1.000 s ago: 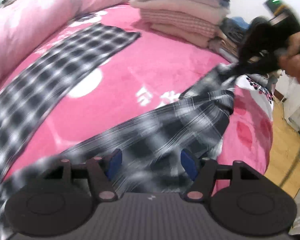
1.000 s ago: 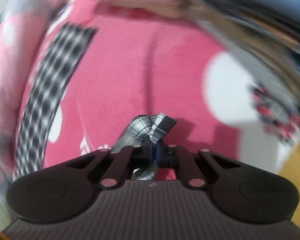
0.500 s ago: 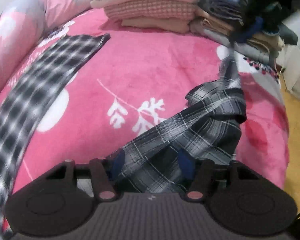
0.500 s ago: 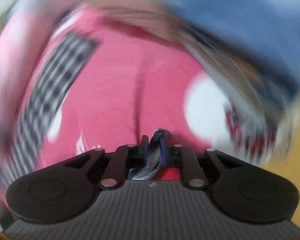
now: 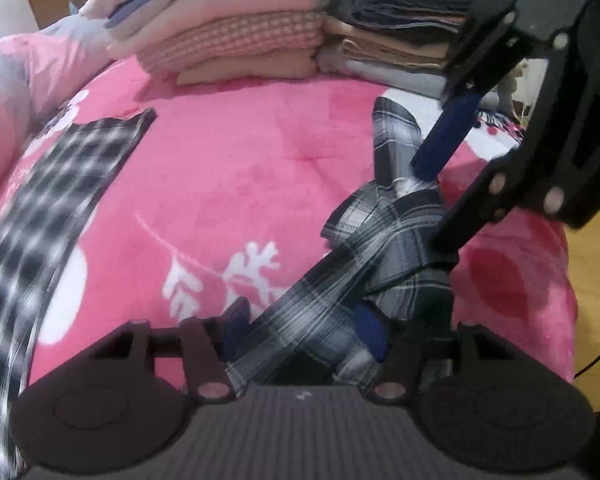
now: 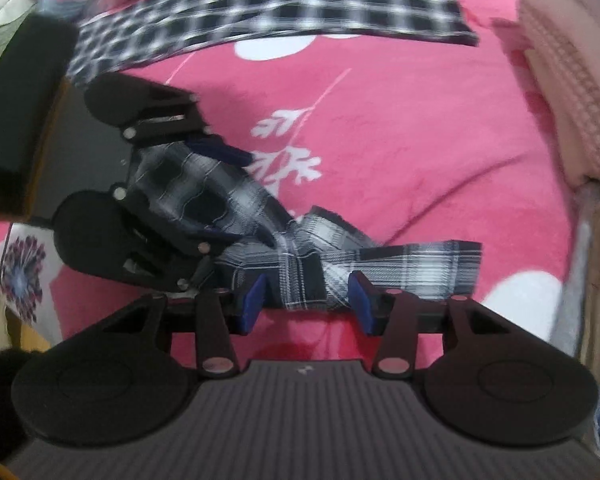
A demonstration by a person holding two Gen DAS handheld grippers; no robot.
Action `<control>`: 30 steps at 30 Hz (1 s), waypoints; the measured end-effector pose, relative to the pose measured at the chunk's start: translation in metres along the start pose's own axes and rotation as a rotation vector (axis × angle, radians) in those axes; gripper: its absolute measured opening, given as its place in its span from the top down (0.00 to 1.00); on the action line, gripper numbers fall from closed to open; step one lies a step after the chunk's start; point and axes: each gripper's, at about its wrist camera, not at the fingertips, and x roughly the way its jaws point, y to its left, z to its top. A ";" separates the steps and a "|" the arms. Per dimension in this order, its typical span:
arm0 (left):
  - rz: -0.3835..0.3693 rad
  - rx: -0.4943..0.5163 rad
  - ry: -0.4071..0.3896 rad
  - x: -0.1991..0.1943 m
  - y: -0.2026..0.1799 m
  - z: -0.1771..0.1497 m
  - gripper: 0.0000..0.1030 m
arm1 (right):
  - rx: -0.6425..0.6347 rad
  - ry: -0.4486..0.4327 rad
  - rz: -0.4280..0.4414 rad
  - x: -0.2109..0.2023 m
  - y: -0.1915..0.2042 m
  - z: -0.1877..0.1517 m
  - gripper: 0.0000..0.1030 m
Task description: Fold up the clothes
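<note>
A grey-and-black plaid garment [image 5: 340, 280] lies bunched and twisted on the pink bed cover [image 5: 240, 160]. My left gripper [image 5: 302, 330] is open, and the cloth runs between its blue pads. My right gripper [image 5: 432, 196] comes down from the upper right, its tips at the far end of the same garment. In the right wrist view the right gripper [image 6: 308, 304] is open, with the plaid garment [image 6: 400, 264] lying flat on the cover just past its pads. My left gripper [image 6: 228, 196] shows there at the left, with cloth draped through it.
A long black-and-white checked cloth [image 5: 72, 184] stretches along the left side of the bed. Stacks of folded clothes [image 5: 240, 32] stand at the far edge. The bed drops off to a wooden floor [image 5: 592, 280] on the right.
The right gripper, shut on the garment's end and lifted a second ago, has come down toward the left gripper and opened, letting the end drop onto the cover. The left gripper stayed open.
</note>
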 end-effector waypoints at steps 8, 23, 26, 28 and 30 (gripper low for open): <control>0.028 -0.077 -0.062 -0.020 -0.007 0.010 0.95 | -0.033 0.018 0.039 -0.004 -0.006 -0.001 0.92; 0.169 -0.534 -0.089 -0.028 0.100 0.005 0.97 | 0.378 -0.087 -0.121 -0.028 -0.096 0.063 0.75; 0.177 -0.568 -0.083 -0.024 0.108 0.000 0.97 | 0.527 -0.052 -0.040 -0.014 -0.105 0.037 0.69; 0.182 -0.590 -0.078 -0.022 0.114 -0.002 0.97 | 0.579 -0.048 -0.018 -0.005 -0.103 0.025 0.66; 0.187 -0.612 -0.074 -0.020 0.119 -0.005 0.97 | 0.507 -0.077 -0.037 -0.003 -0.088 0.021 0.61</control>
